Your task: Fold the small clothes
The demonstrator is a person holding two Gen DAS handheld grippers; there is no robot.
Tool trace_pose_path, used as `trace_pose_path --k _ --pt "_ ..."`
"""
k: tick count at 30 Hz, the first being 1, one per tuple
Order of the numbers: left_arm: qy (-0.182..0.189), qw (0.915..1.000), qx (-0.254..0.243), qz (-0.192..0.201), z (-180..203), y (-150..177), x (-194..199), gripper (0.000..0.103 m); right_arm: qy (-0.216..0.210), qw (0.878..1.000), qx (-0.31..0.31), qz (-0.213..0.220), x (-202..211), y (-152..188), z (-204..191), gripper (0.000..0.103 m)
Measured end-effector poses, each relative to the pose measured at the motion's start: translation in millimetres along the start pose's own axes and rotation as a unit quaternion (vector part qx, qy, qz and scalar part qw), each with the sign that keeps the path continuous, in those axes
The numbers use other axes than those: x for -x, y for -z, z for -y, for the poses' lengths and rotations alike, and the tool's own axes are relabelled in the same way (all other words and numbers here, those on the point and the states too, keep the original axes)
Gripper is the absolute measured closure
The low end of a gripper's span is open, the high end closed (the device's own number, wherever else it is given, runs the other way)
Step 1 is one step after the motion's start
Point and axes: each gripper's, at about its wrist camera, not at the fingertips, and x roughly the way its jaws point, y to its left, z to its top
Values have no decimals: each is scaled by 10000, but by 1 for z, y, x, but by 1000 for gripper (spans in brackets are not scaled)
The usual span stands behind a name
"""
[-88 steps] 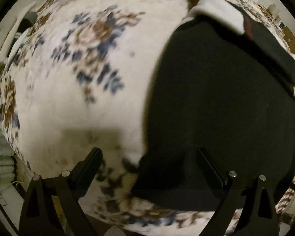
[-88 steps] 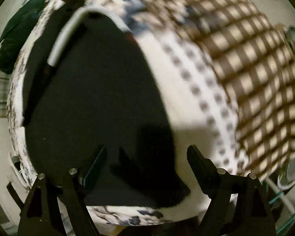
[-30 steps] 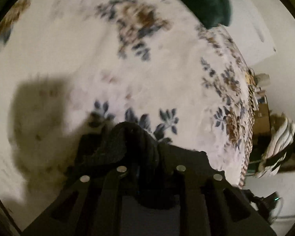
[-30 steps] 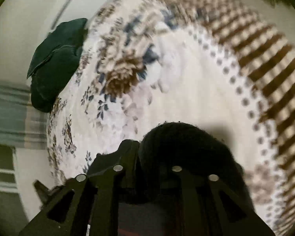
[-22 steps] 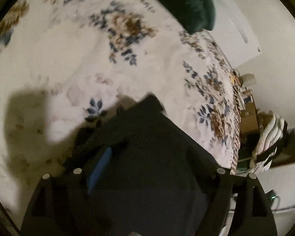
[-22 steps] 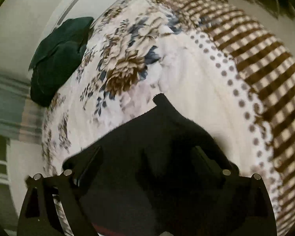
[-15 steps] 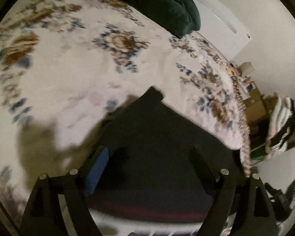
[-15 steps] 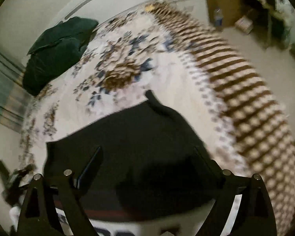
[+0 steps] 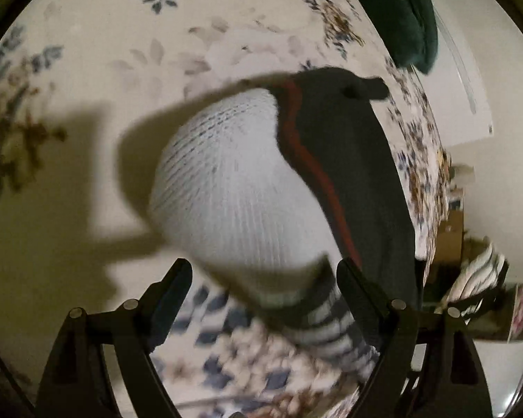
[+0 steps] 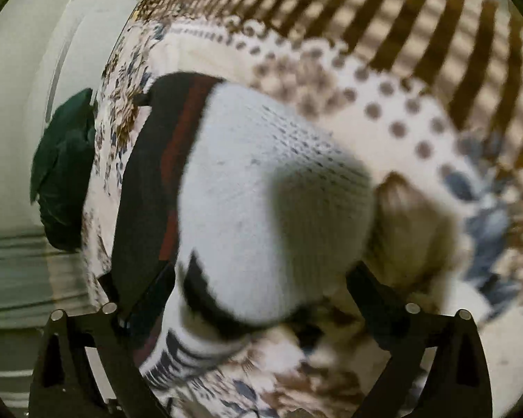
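A folded knit garment lies on the floral bedspread. Its white ribbed part fills the middle of the left wrist view, with a red stripe and a black part to its right and a striped hem near the fingers. My left gripper is open and empty just in front of its near edge. In the right wrist view the same white knit is central, with the black part on its left. My right gripper is open and empty just before it.
A dark green cushion lies at the far end of the bed and shows in the right wrist view too. The bedspread's brown checked border runs along the right. Clutter and striped cloth stand beyond the bed's edge.
Both grippers let go of the black fabric and opened about a second ago. They have since dropped back toward the garment's near edge, where the white knit part now faces up.
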Motion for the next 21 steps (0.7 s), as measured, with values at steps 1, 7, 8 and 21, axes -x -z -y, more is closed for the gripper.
trace_pose_path --k 1,7,8,21 --pt "-42 10000 13 17 -1 -3 -5 18 -108 9999 -58 -32 -9 -2 2 2" --pt "180 9968 770 111 -18 -27 -47 18 -492 9979 -384 -159 -44 -10 11 0" --pt "164 9966 785 174 -17 -29 -49 18 -568 9970 -487 -195 -48 -10 14 0" --pt "627 9916 -335 1078 19 -1 33 69 -790 9962 -306 194 -2 25 13 59"
